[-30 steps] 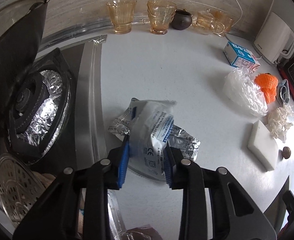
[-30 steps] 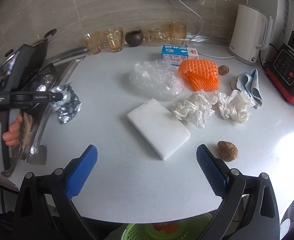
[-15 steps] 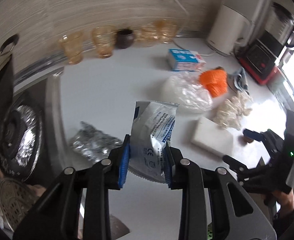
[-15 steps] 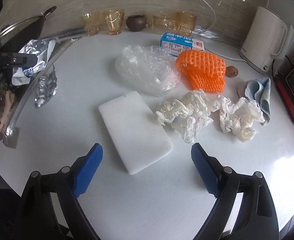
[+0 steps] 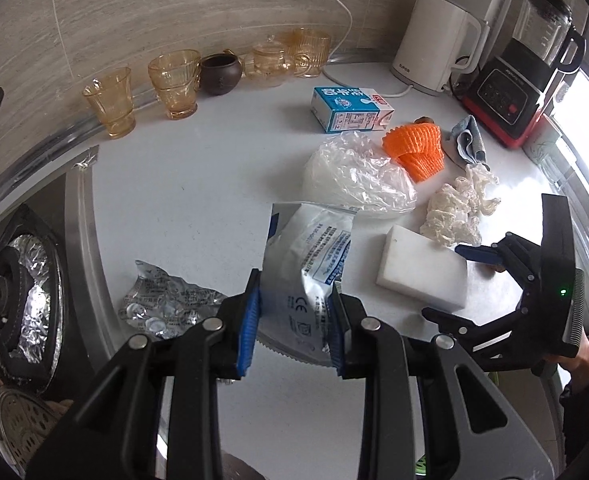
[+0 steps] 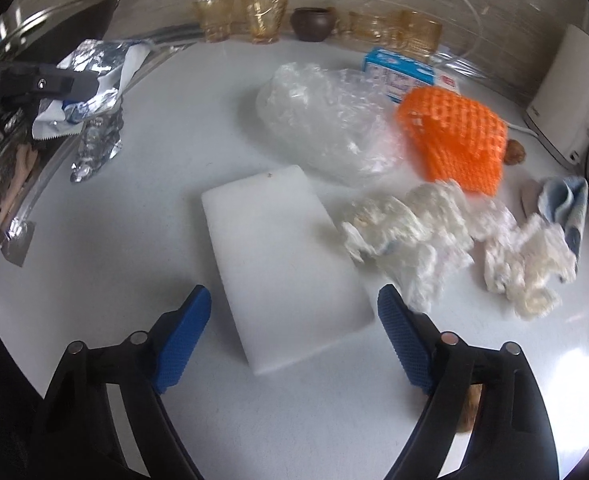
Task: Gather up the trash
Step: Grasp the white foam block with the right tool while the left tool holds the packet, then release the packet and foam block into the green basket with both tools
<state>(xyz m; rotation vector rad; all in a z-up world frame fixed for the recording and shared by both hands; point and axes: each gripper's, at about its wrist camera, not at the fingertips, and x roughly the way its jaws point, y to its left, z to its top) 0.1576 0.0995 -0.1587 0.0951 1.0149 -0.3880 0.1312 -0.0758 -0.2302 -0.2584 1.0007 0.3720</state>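
- The left tongs [image 5: 294, 320] sit at the lower middle of the left wrist view, clamped narrow on a foil pouch [image 5: 310, 264] with blue print; the pouch stands up between the blue pads, clear of the surface [image 5: 198, 184].
- In the right wrist view the same pouch [image 6: 90, 76] shows at the upper left, held in the left tongs [image 6: 74, 84] above the edge of the surface [image 6: 174, 152].
- The right tongs [image 6: 294, 332] are spread wide at the bottom of the right wrist view, holding nothing, one pad on each side of the near end of a white block [image 6: 282, 264].
- The block [image 5: 422, 268] lies flat, right of centre in the left view, with the right tongs [image 5: 478, 256] just past it at the right edge.
- A crumpled blister foil [image 5: 166, 304] lies on the surface at lower left of the left view, beside the stove rim.
- Beyond the block lie a clear plastic bag [image 6: 326, 116], an orange foam net [image 6: 454, 140] and crumpled tissues [image 6: 454, 240], close together.
- A blue-and-white carton [image 5: 350, 108] lies behind the bag; a blue cloth [image 5: 468, 140] lies right of the net.
- Amber glasses [image 5: 174, 84] and a dark pot [image 5: 220, 74] line the wall at the top.
- A white kettle [image 5: 434, 44] and a blender [image 5: 526, 60] stand at upper right.
- A foil-lined burner [image 5: 22, 288] fills the left edge.
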